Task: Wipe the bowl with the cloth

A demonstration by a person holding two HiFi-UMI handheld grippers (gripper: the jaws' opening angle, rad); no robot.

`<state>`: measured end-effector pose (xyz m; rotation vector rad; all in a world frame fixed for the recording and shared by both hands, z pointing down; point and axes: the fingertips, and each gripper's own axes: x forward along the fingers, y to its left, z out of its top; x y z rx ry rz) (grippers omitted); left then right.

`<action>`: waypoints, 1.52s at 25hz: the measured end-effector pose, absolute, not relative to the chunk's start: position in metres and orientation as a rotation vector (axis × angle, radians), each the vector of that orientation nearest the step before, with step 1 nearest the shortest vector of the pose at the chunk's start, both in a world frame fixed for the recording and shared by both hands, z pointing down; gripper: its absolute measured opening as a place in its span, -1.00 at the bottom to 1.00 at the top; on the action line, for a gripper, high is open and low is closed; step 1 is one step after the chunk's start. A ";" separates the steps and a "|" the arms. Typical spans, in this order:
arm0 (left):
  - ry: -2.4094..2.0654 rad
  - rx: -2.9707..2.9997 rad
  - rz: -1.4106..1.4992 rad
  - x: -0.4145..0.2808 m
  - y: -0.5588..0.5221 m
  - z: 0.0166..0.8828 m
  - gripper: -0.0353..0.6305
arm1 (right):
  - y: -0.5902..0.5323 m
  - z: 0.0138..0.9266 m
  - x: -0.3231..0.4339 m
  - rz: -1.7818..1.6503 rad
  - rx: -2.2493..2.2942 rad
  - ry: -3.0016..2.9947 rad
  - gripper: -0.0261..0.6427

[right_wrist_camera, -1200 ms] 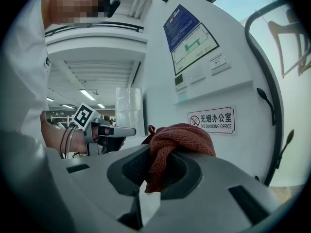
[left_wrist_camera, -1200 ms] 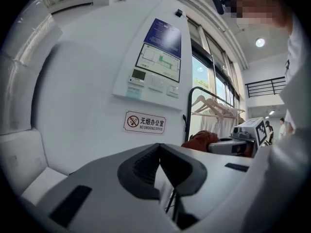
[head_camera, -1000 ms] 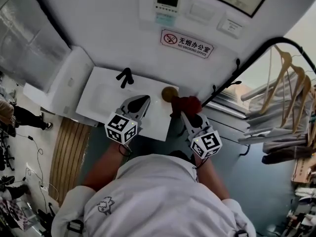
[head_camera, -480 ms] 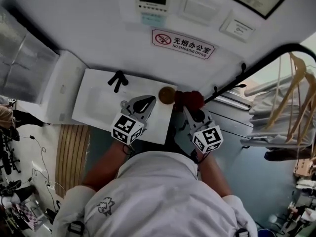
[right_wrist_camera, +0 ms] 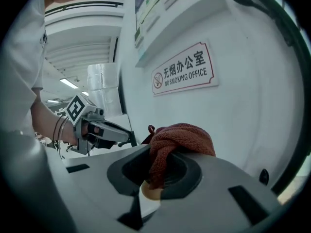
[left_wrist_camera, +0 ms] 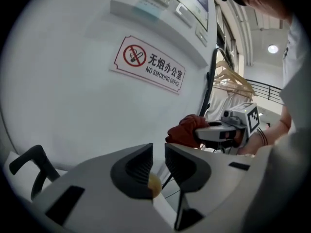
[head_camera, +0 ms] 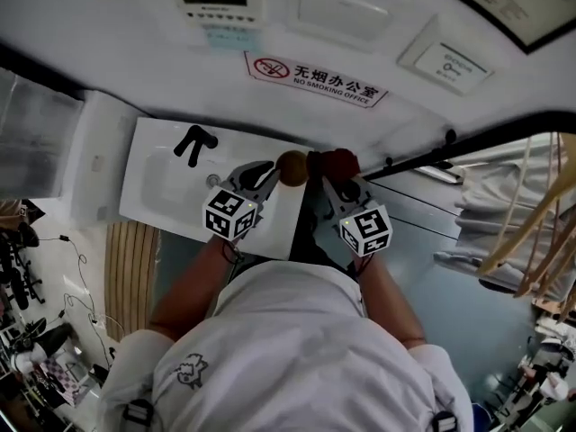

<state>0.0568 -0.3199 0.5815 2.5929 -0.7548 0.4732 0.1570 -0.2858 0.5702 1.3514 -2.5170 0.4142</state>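
A small brown wooden bowl stands at the right end of the white sink counter. My left gripper reaches it from the left, tips at its rim. Its jaws are opening, a narrow gap between the pads with nothing in it. In the left gripper view only a sliver of the bowl shows below the left gripper. My right gripper is shut on a bunched red cloth right beside the bowl. In the right gripper view the cloth fills the jaws, a bit of the bowl beneath.
A black faucet stands at the back of the sink basin. The white wall behind carries a no-smoking sign. A black pipe runs off right, with hangers and clothes beyond. Wooden slats lie left of the counter.
My left gripper has moved right, up to the bowl, and its jaws have parted slightly. The right gripper still holds the cloth beside the bowl. The head view has tilted.
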 end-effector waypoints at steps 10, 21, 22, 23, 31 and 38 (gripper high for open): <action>-0.757 2.376 0.701 0.063 -0.339 0.679 -0.45 | -0.308 0.638 0.155 0.507 1.179 -2.506 -0.77; -0.820 2.195 0.884 0.059 -0.347 0.765 -0.40 | -0.317 0.681 0.150 0.527 1.102 -2.476 -0.77; -0.827 2.170 0.891 0.058 -0.347 0.772 -0.40 | -0.317 0.684 0.150 0.532 1.099 -2.474 -0.77; -0.833 2.145 0.897 0.057 -0.348 0.780 -0.40 | -0.317 0.687 0.149 0.537 1.095 -2.472 -0.77; -0.815 2.016 0.856 0.055 -0.343 0.816 -0.44 | -0.314 0.694 0.145 0.548 1.051 -2.470 -0.77; -0.847 2.007 0.835 0.057 -0.345 0.819 -0.77 | -0.311 0.695 0.139 0.553 1.040 -2.470 -0.77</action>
